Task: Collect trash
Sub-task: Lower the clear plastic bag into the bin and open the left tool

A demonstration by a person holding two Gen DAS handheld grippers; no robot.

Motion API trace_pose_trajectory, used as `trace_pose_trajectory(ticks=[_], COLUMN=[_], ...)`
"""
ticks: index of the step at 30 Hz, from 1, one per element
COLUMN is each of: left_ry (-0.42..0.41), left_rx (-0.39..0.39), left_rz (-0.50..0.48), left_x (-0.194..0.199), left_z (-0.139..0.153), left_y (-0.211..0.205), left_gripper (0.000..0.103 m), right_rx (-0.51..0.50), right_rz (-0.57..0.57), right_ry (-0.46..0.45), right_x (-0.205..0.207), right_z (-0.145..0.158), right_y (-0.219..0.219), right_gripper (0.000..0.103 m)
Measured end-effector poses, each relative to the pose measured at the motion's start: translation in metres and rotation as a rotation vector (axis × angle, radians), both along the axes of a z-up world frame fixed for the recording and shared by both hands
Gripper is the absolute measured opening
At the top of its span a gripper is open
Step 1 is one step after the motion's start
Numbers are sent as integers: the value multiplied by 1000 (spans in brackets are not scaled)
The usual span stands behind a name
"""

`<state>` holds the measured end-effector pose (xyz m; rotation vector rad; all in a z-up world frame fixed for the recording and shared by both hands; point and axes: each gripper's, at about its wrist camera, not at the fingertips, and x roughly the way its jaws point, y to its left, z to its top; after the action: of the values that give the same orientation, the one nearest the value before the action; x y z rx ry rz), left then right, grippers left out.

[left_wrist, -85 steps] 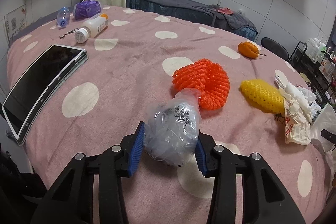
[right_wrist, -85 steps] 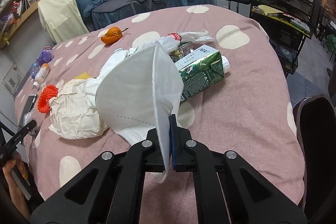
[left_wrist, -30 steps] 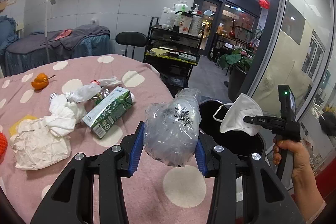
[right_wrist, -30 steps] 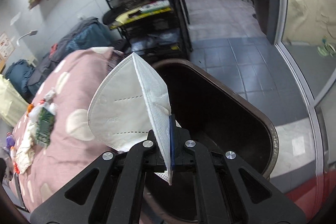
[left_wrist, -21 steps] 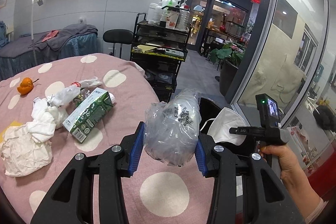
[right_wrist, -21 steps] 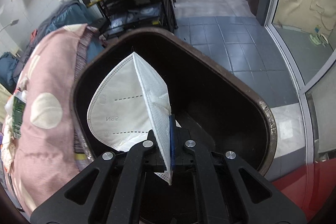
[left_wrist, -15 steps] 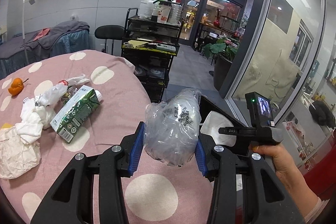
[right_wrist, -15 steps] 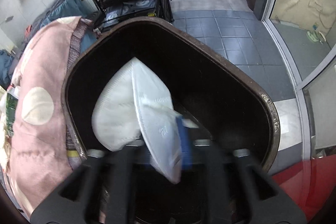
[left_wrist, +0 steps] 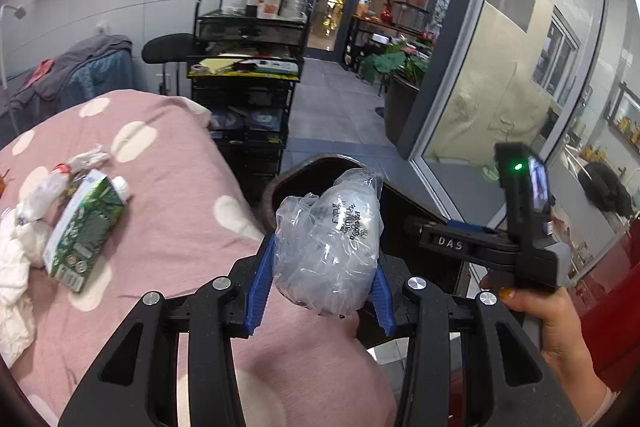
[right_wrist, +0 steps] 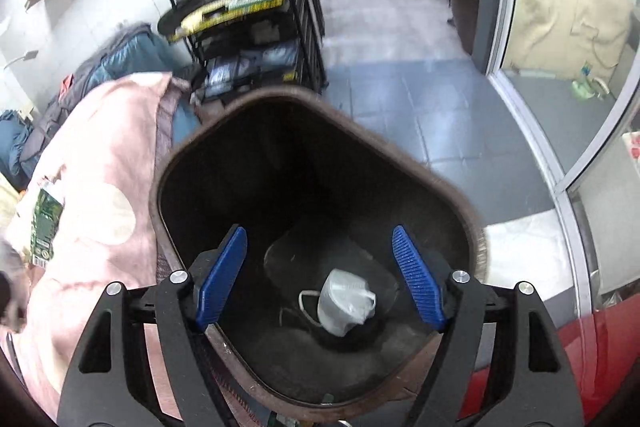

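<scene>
My left gripper (left_wrist: 320, 277) is shut on a crumpled clear plastic bottle (left_wrist: 330, 241), held above the edge of the pink dotted table (left_wrist: 168, 223), next to the dark trash bin (left_wrist: 296, 169). My right gripper (right_wrist: 320, 277) is open and empty over the mouth of the bin (right_wrist: 452, 203). The white face mask (right_wrist: 346, 301) lies on the bin's bottom. The right gripper also shows in the left wrist view (left_wrist: 416, 227), held by a hand over the bin.
A green carton (left_wrist: 86, 223) and crumpled white paper (left_wrist: 16, 267) lie on the table at the left. A black shelf cart (left_wrist: 244, 99) stands behind the bin. A glass wall (left_wrist: 500, 75) runs along the right. A red surface (right_wrist: 568, 359) lies beside the bin.
My right gripper opened and the face mask dropped to the bottom of the bin. My left gripper swung with the bottle from the table toward the bin.
</scene>
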<state>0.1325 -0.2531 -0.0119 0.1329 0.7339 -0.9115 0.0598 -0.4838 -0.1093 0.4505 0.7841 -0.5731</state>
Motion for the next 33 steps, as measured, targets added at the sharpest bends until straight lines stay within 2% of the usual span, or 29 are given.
trace_pose_trajectory(ticks=[5, 10, 17, 28, 31, 33], left_ry=[8, 29, 16, 48, 50, 32], left_rx=[36, 72, 152, 245, 267, 276], left_rz=[-48, -91, -137, -173, -180, -178], left_x=[1, 2, 1, 5, 5, 4], left_z=[-7, -14, -26, -49, -54, -54], left_y=[-29, -57, -89, -120, -123, -124], left_gripper=[42, 42, 42, 44, 49, 63], right_rx=[-71, -89, -84, -59, -52, -45], right_rz=[-33, -63, -106, -139, -140, -144], right_ry=[-48, -73, -89, -86, -82, -83], right_x=[-16, -29, -45, -56, -57, -58], right_z=[26, 40, 48, 45, 43, 42], right_y=[-1, -8, -22, -39, -41, -43], right_gripper=[81, 81, 82, 82, 83, 83])
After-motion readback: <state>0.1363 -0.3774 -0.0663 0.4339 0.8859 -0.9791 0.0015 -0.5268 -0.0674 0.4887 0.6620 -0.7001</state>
